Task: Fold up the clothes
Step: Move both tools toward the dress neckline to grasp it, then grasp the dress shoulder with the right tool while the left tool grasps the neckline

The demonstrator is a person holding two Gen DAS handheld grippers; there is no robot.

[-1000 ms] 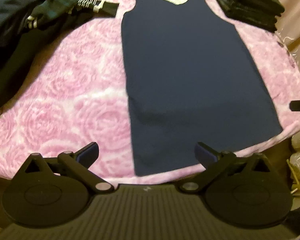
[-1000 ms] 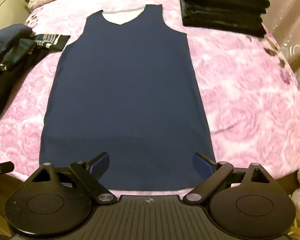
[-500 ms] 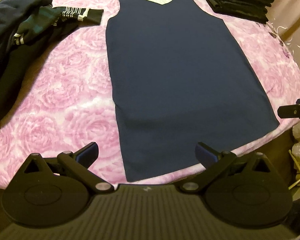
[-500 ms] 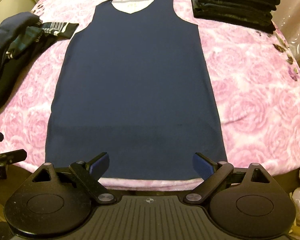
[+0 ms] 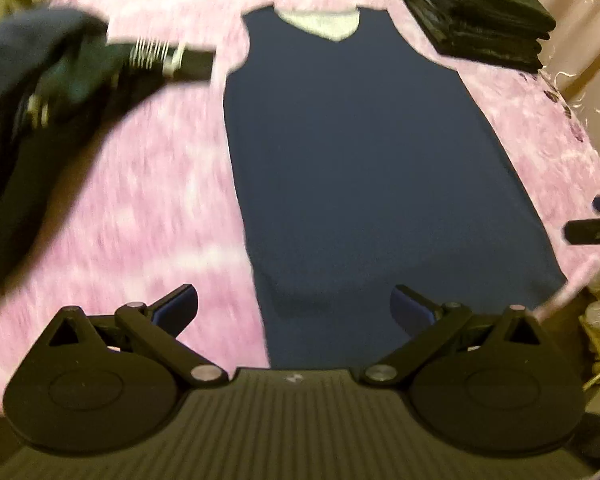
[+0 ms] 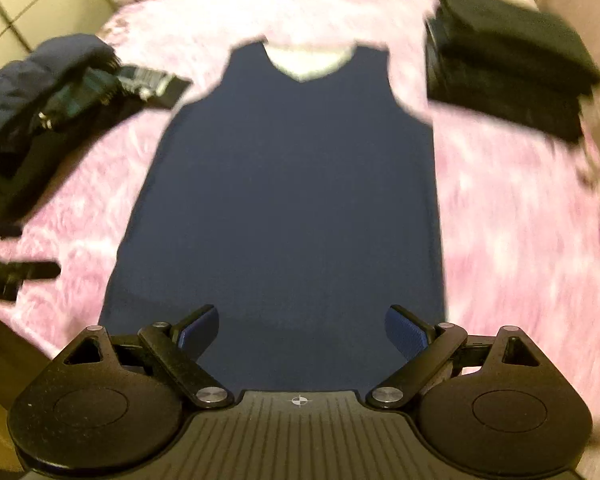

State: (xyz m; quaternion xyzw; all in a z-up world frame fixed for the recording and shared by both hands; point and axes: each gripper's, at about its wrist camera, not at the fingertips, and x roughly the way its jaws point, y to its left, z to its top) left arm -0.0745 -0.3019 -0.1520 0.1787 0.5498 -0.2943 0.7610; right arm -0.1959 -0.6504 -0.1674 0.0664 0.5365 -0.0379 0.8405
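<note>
The left gripper [image 5: 294,306] was held with its jaws spread wide and nothing between them, above the near left corner of the navy tank top [image 5: 364,168]. One blue-padded finger was seen over the pink rose-patterned bedspread [image 5: 140,208], the other over the garment's hem area. The right gripper [image 6: 302,326] was likewise held wide apart and empty, with both fingers over the lower part of the tank top [image 6: 292,200].

The tank top was laid flat and face up on the bedspread [image 6: 520,240], neckline away from the grippers and hem nearest them, a pale inner lining showing at the neck opening. In each wrist view, the tips of the other gripper were glimpsed at the frame edge, beside the garment's lower side.

A heap of unfolded dark clothes [image 5: 32,92] with a striped band was seen to the left of the tank top [image 6: 52,92], apart from it. A stack of folded black garments [image 5: 480,16] was placed at the far right corner [image 6: 508,56]. Both views were blurred.
</note>
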